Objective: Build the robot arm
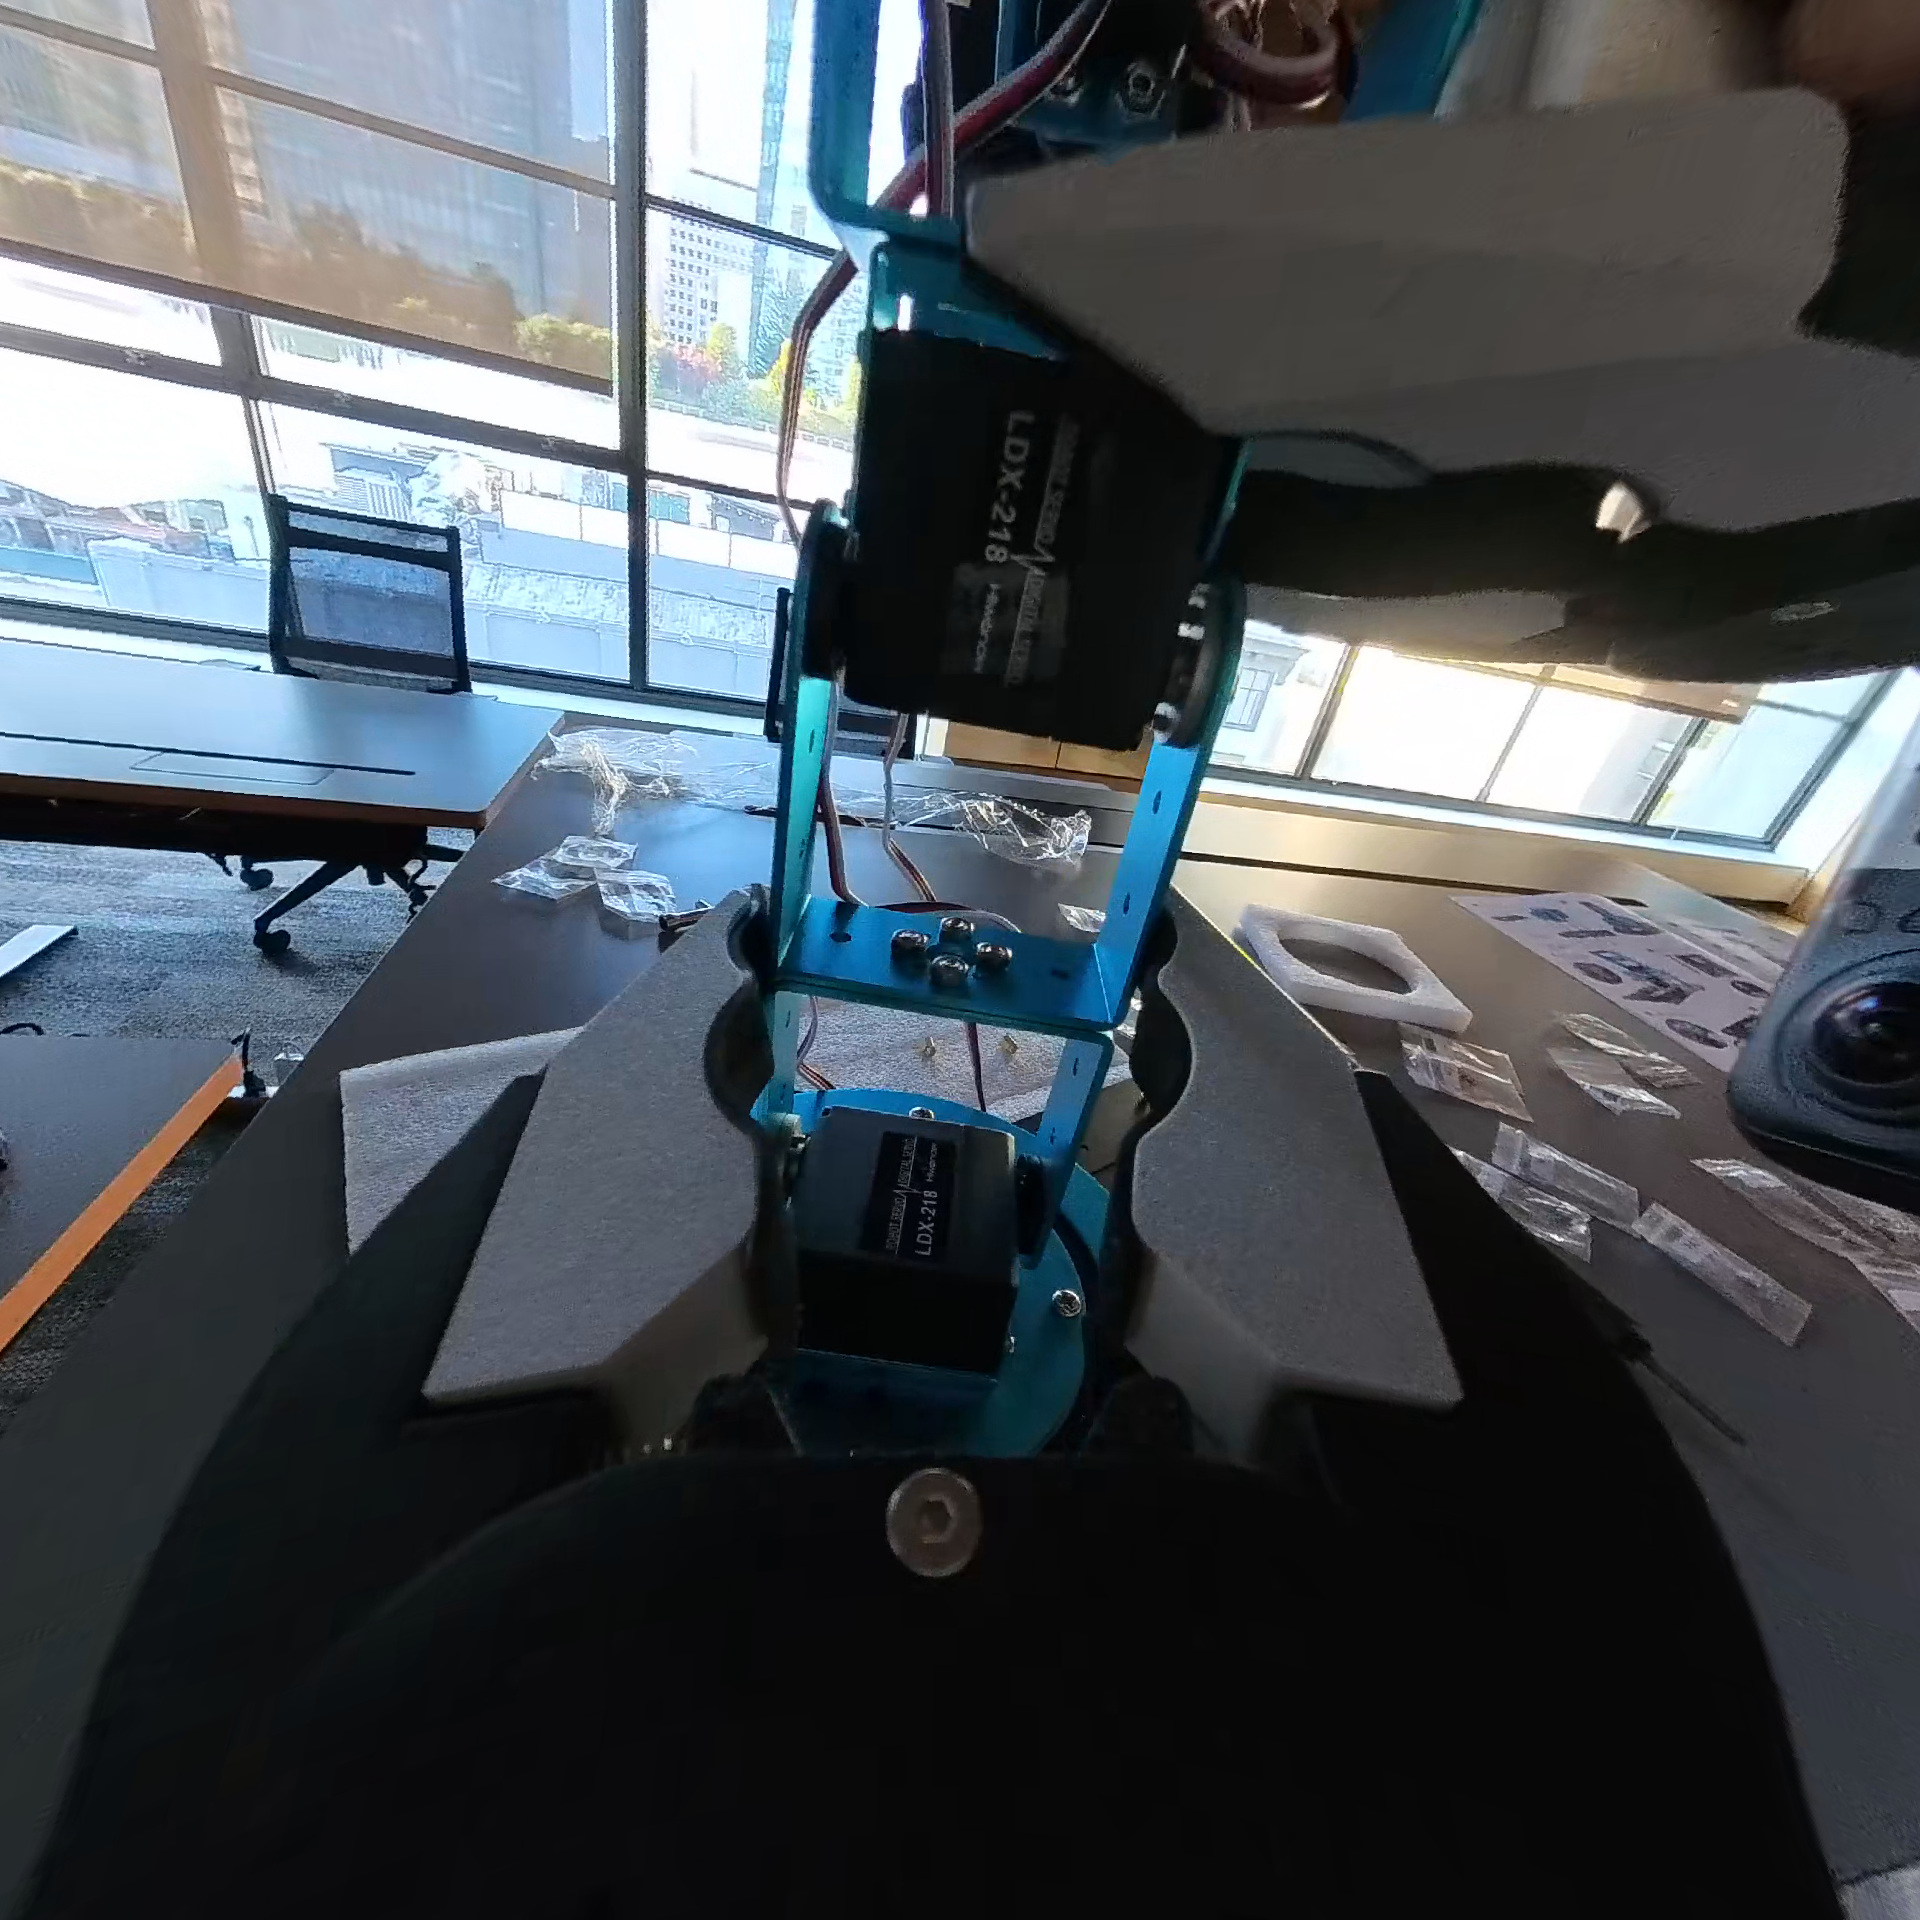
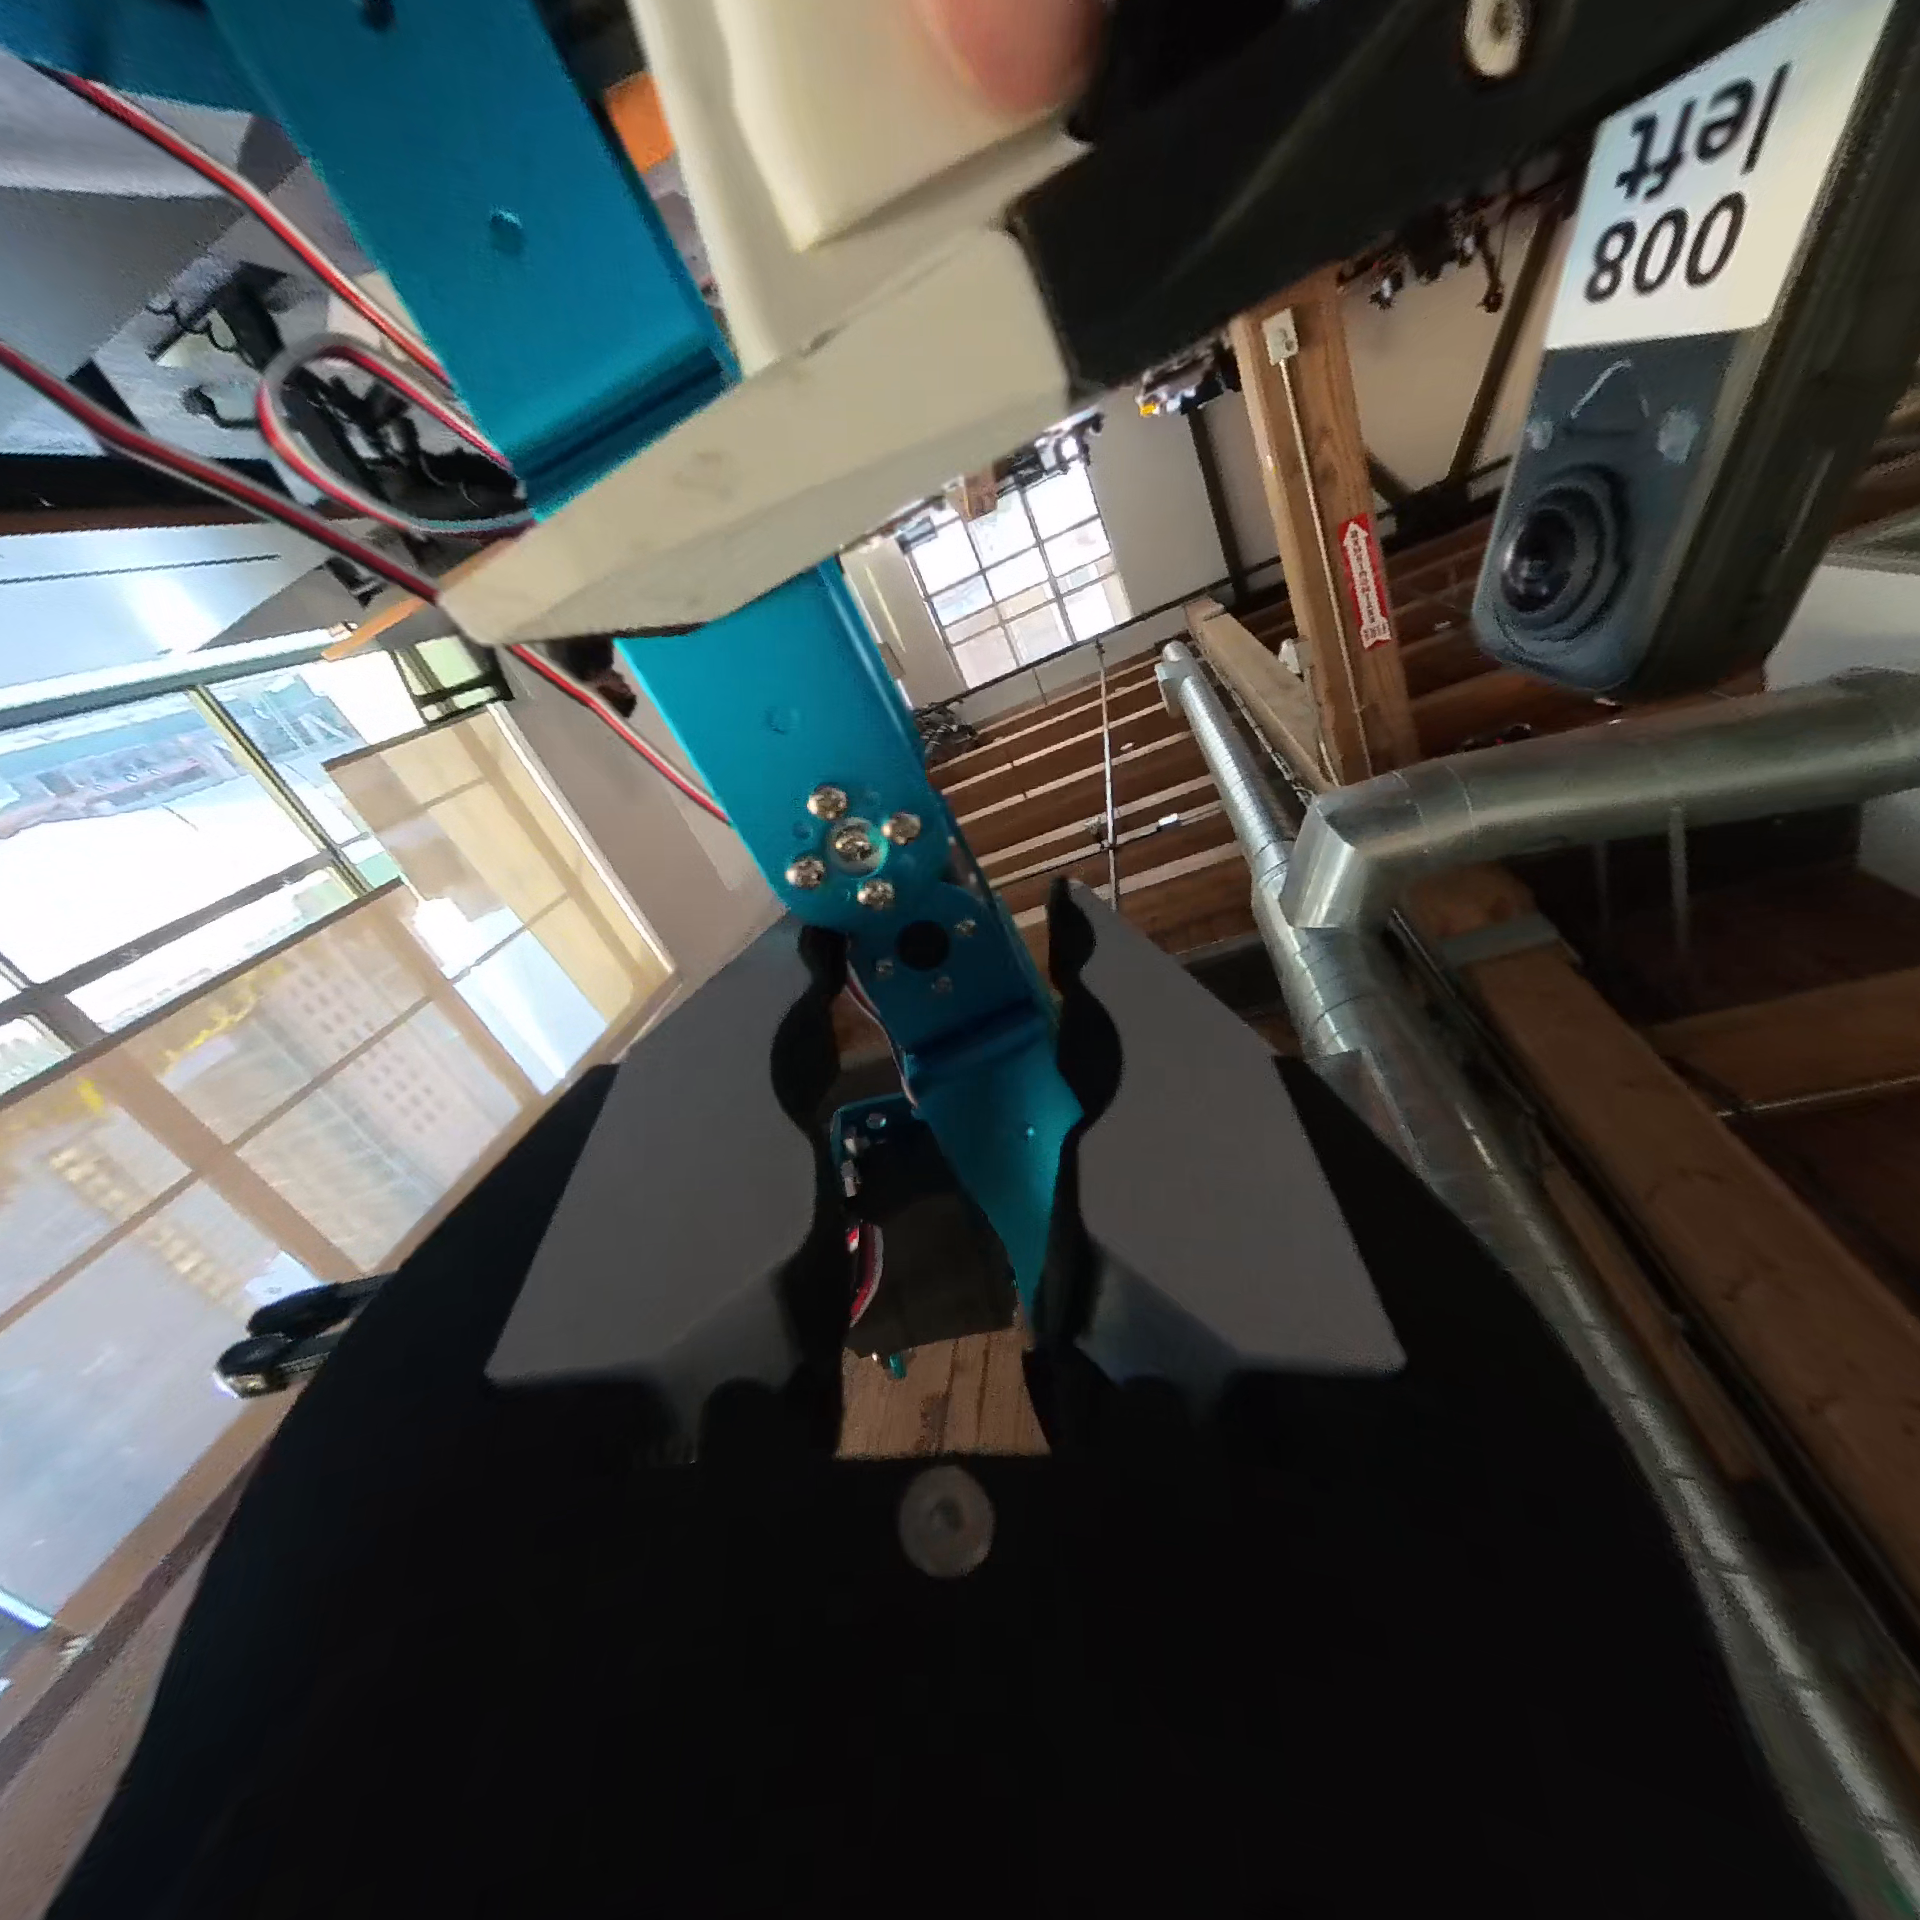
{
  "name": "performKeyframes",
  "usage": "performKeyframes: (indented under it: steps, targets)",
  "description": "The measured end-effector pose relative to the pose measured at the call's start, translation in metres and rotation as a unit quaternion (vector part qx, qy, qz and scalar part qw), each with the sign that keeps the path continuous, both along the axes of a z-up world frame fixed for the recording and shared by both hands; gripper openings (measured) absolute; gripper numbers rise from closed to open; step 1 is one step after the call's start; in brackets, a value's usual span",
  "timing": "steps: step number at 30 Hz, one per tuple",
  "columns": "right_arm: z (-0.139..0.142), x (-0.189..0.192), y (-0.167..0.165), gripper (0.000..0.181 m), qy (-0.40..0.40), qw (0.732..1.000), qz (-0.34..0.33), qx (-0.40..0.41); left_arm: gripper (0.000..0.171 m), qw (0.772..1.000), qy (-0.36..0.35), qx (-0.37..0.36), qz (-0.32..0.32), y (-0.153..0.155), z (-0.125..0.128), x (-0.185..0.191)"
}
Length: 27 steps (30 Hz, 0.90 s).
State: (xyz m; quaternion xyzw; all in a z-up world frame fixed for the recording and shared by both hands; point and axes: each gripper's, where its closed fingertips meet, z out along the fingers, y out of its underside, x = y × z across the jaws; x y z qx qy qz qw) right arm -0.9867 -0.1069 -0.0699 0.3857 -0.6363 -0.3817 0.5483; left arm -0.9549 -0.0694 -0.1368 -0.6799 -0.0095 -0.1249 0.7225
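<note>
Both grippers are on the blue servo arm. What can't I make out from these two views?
- Left wrist view: the blue servo arm runs off the top edge; the right gripper covers its upper part.
- Left wrist view: contents of the small plastic bags on the table, too small.
- Right wrist view: the servo arm's far end is hidden behind the left gripper.
- Right wrist view: the table, out of frame.

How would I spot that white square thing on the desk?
Start at the dark desk under the big windows, right of the blue metal bracket frame. The white foam square lies flat beside a printed sheet; unlike the small clear plastic bags nearby, it has a round hole through its middle.
</note>
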Motion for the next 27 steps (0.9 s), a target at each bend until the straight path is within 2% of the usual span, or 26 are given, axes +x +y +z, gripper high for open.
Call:
performKeyframes:
  steps: [5, 8, 11, 14, 27]
  targets:
    - [0.000, 0.001, 0.003, 0.033, 0.015, 0.999, -0.008, -0.032, 0.068, 1.000, -0.001, -0.001, 0.004, 0.001, 0.000, -0.001]
    - [0.000, -0.001, 0.004, 0.034, 0.026, 0.999, -0.012, -0.022, 0.068, 1.000, -0.003, -0.002, -0.001, 0.001, 0.000, -0.002]
    - [-0.012, 0.001, 0.004, 0.030, 0.001, 1.000, -0.005, 0.002, 0.068, 1.000, -0.001, -0.001, -0.006, 0.001, 0.000, -0.001]
    - [-0.013, -0.001, 0.005, 0.030, 0.002, 1.000, -0.021, -0.005, 0.068, 1.000, -0.004, 0.001, -0.003, 0.001, 0.000, -0.002]
    - [-0.011, 0.003, 0.009, 0.032, 0.026, 0.992, -0.035, -0.115, 0.068, 1.000, 0.000, 0.002, 0.010, 0.002, 0.000, -0.002]
